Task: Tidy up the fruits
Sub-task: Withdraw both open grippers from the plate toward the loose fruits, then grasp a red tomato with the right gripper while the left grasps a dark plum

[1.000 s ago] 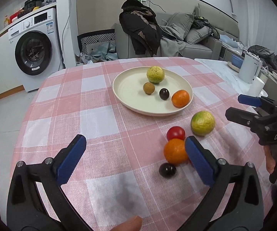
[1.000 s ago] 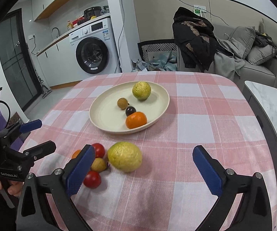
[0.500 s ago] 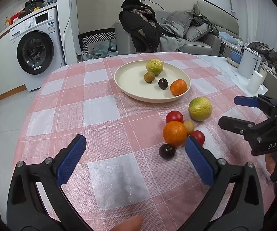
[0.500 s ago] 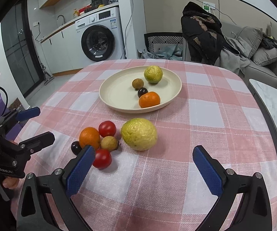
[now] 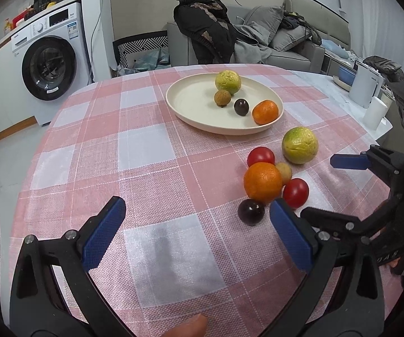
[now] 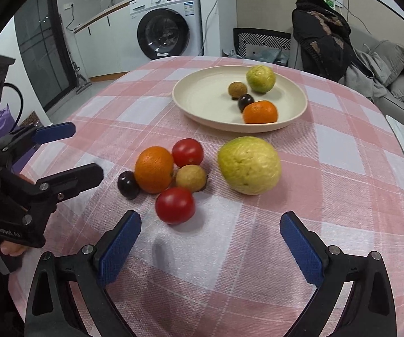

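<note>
The worktop [image 6: 342, 146], covered by a pink-and-white checked cloth, is seen from closer and lower in the right wrist view than a second ago, and the loose fruit now fills more of that view. The cream plate [image 6: 202, 106] on the far side is unchanged: a green guava, a brown longan, a dark grape and a small orange are held in it as before.

The right tongs [image 6: 210, 241] have been brought down toward the loose cluster and their jaws have just been closing slightly; they are spread wide, nothing is gripped, and no fruit lies between the blue pads. The left tongs [image 5: 197, 233] are also held wide open and empty, near the left of the cluster and hardly shifted.

On the cloth, near the plate, six fruits are left to be moved. The large guava [image 6: 249, 165] lies apart on the right. To its left, the orange [image 6: 153, 168] is touched by a longan [image 6: 191, 177] and a far tomato [image 6: 188, 152]. The near tomato [image 6: 175, 205], slightly blurred, lies closest to the right tongs and is judged the likely next pick. The dark grape [image 6: 128, 184] lies at the left edge of the cluster.
</note>
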`<action>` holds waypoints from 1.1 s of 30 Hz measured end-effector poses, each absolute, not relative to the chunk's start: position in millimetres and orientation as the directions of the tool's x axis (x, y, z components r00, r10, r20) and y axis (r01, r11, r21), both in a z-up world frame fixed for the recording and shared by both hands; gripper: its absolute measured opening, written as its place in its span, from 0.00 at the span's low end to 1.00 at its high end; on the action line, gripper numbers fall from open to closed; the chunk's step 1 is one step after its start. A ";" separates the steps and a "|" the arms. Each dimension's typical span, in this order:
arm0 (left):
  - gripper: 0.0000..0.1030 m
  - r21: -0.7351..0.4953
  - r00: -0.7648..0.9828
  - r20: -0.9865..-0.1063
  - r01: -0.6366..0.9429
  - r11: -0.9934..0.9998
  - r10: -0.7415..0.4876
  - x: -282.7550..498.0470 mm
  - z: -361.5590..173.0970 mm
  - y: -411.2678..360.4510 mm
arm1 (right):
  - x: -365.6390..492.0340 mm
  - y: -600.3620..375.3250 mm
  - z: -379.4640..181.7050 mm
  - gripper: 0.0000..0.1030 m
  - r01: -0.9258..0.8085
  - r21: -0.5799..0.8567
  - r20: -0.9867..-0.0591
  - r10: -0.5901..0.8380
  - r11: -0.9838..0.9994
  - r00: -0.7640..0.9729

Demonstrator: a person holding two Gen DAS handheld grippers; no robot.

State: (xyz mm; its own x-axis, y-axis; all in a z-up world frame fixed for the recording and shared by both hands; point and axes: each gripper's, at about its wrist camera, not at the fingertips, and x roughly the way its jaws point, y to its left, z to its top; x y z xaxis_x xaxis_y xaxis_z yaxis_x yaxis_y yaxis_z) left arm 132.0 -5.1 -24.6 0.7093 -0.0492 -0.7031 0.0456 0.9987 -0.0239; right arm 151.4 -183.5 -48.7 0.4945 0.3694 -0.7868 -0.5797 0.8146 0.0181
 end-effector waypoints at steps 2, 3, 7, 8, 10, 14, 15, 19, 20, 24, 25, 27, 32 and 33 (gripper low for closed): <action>0.99 -0.027 0.709 -0.703 0.045 0.999 -0.051 133.0 -25.3 -4.0 | 149.9 -181.1 -49.9 0.82 -0.592 0.037 -0.790 0.387 0.805 0.477; 0.99 -0.028 0.709 -0.704 0.046 0.999 -0.053 133.4 -25.5 -3.7 | 149.8 -179.9 -50.8 0.75 -0.596 0.044 -0.791 0.392 0.802 0.469; 0.99 -0.029 0.703 -0.709 0.047 0.998 -0.054 135.2 -28.4 -3.2 | 147.6 -173.6 -52.5 0.73 -0.618 0.047 -0.791 0.407 0.785 0.457; 0.99 -0.031 0.703 -0.709 0.046 0.998 -0.055 135.5 -28.9 -2.9 | 145.9 -171.1 -52.8 0.71 -0.629 0.043 -0.792 0.411 0.776 0.452; 0.99 -0.036 0.699 -0.712 0.047 0.998 -0.059 136.5 -30.1 -2.5 | 143.1 -166.5 -54.0 0.65 -0.643 0.033 -0.796 0.410 0.765 0.446; 0.99 -0.036 0.694 -0.718 0.045 0.998 -0.057 138.4 -32.5 -2.2 | 141.5 -160.0 -57.4 0.60 -0.658 0.007 -0.802 0.397 0.753 0.446; 0.99 -0.038 0.694 -0.718 0.045 0.998 -0.058 138.5 -32.7 -1.9 | 141.4 -159.1 -57.5 0.59 -0.659 0.004 -0.803 0.395 0.752 0.446; 0.99 -0.041 0.690 -0.722 0.043 0.998 -0.059 139.5 -35.0 -1.9 | 143.1 -159.1 -56.9 0.51 -0.659 0.006 -0.801 0.398 0.752 0.447; 0.99 -0.041 0.690 -0.722 0.042 0.998 -0.059 139.8 -35.4 -2.1 | 143.5 -159.0 -57.0 0.51 -0.659 0.004 -0.801 0.397 0.752 0.448; 0.99 -0.040 0.689 -0.722 0.045 0.998 -0.060 140.2 -36.8 -2.7 | 145.3 -157.7 -56.9 0.45 -0.656 -0.008 -0.801 0.388 0.754 0.456; 0.99 -0.039 0.688 -0.723 0.045 0.998 -0.059 140.1 -37.1 -2.6 | 145.8 -157.9 -57.0 0.41 -0.655 -0.010 -0.801 0.386 0.756 0.458; 0.99 -0.039 0.687 -0.725 0.047 0.998 -0.061 140.9 -38.0 -3.1 | 147.4 -158.4 -56.9 0.37 -0.650 -0.014 -0.800 0.381 0.760 0.463; 0.99 -0.037 0.683 -0.728 0.050 0.998 -0.062 140.3 -38.8 -3.8 | 146.9 -159.8 -55.7 0.32 -0.653 -0.007 -0.798 0.390 0.757 0.460; 0.99 -0.038 0.682 -0.729 0.053 0.998 -0.064 140.2 -39.1 -4.0 | 146.8 -160.2 -55.3 0.32 -0.654 -0.005 -0.796 0.392 0.757 0.460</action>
State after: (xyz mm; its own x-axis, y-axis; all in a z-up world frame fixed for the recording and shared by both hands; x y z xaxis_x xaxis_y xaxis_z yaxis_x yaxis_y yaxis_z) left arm 140.2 -4.0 -39.1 0.6817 -0.0639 -0.7288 0.0526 0.9979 -0.0382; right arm 146.8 -160.2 -55.3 0.4602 0.3924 -0.7964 -0.6539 0.7566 -0.0051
